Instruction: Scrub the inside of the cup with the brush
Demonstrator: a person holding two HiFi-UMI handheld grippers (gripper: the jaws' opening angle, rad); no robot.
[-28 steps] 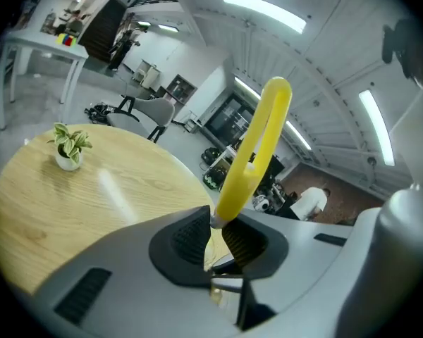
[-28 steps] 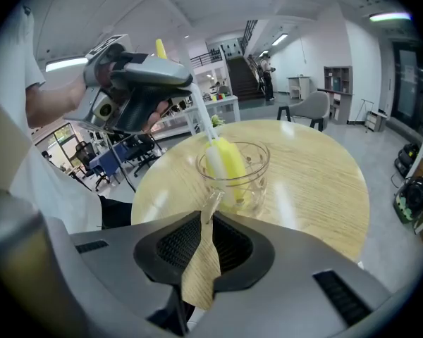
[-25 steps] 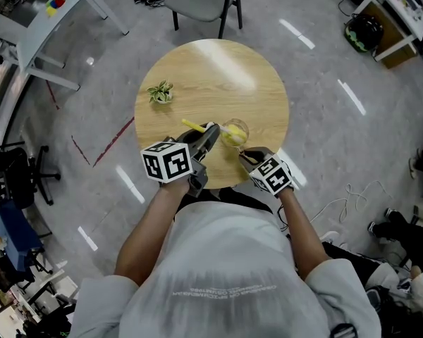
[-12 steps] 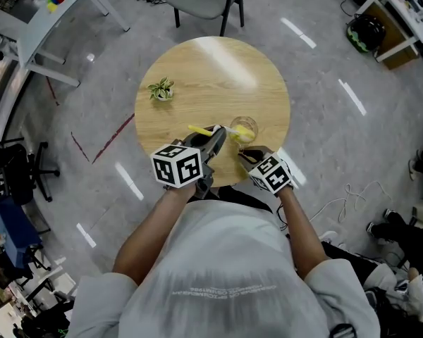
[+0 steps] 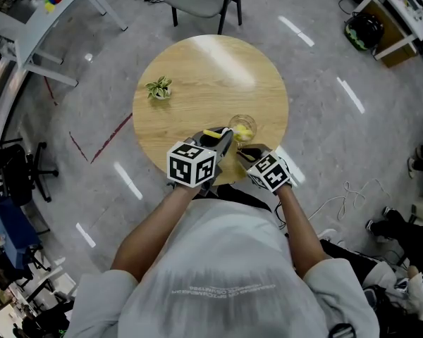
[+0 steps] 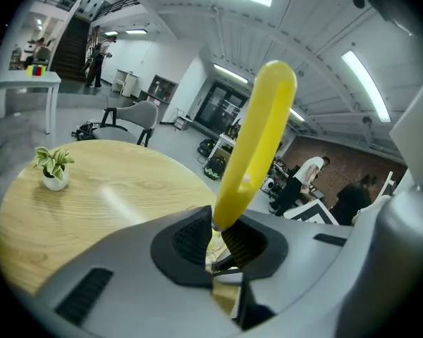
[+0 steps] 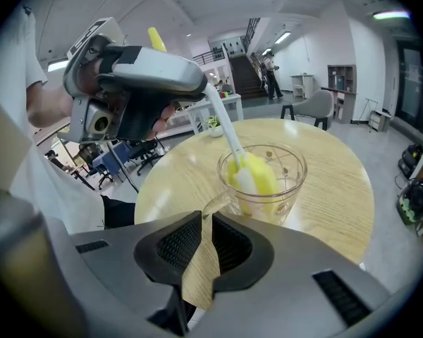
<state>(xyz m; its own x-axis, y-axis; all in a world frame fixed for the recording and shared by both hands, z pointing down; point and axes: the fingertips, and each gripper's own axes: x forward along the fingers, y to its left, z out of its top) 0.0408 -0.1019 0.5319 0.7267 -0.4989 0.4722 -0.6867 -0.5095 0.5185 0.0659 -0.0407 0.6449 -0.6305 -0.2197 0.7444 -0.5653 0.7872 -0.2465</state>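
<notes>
The glass cup (image 7: 268,182) stands upright on the round tabletop (image 5: 197,76), close to its near edge and a little right of the middle, well apart from the small potted plant (image 5: 159,88) by the left edge. The right gripper (image 7: 201,248) has its jaws closed on the cup's clear handle, which runs in between the pads. The left gripper (image 6: 217,239) has its jaws clamped on the yellow handle of the brush (image 7: 252,174). The brush's white stem slants down over the rim, so the yellow sponge head sits inside the cup, low against the wall

The step in hand looks like the scrubbing itself. To do it well, the right grip should pin the cup flat on the tabletop while the left works the head round the wall and down to the bottom, rolling the wrist rather than levering on the rim. Too hard a sideways push could tip the cup or slide it toward the near edge, so press lightly and let the sponge turn
</notes>
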